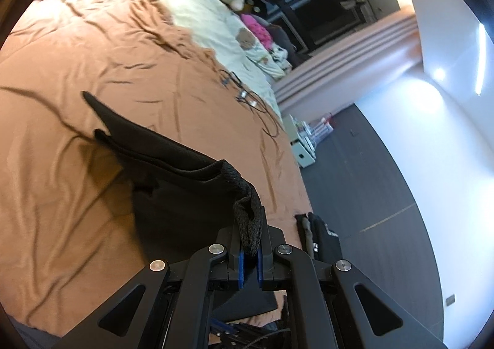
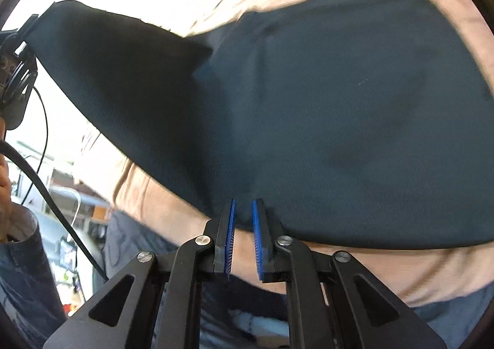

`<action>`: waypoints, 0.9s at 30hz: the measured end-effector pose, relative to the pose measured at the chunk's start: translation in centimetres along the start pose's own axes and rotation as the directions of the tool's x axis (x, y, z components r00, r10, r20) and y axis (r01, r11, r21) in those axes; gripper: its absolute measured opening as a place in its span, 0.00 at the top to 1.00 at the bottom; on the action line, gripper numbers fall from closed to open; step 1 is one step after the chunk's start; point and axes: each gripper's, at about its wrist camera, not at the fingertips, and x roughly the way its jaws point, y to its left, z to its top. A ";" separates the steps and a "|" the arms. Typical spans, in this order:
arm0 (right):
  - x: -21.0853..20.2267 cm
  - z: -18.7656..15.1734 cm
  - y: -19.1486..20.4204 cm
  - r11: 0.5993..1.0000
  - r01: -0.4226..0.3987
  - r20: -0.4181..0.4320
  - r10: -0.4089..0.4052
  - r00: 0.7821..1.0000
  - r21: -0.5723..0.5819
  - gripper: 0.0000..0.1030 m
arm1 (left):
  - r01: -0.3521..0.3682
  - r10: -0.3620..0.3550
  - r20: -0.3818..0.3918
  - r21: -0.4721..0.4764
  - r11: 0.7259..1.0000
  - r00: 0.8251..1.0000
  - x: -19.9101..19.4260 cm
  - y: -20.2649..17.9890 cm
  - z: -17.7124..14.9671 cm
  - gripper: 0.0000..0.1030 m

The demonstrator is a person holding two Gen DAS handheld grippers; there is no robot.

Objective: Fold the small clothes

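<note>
Left wrist view: a black garment (image 1: 173, 164) was clamped by the left hand-held gripper (image 1: 250, 251) above the bed (image 1: 92, 56); the right hand-held gripper (image 2: 244, 238) was held released at its edge.

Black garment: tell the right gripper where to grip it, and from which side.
Grip the black garment at its near hem, just ahead of the right gripper. Come in level over the bedspread; that edge lies flat and free, while the left gripper holds the lifted corner.
</note>
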 end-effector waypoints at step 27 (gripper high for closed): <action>-10.9 -5.2 -9.8 0.991 0.003 0.210 -0.032 0.977 0.137 0.32 | 0.047 0.013 -0.314 0.182 0.982 0.949 15.7 -10.0 -7.2 0.95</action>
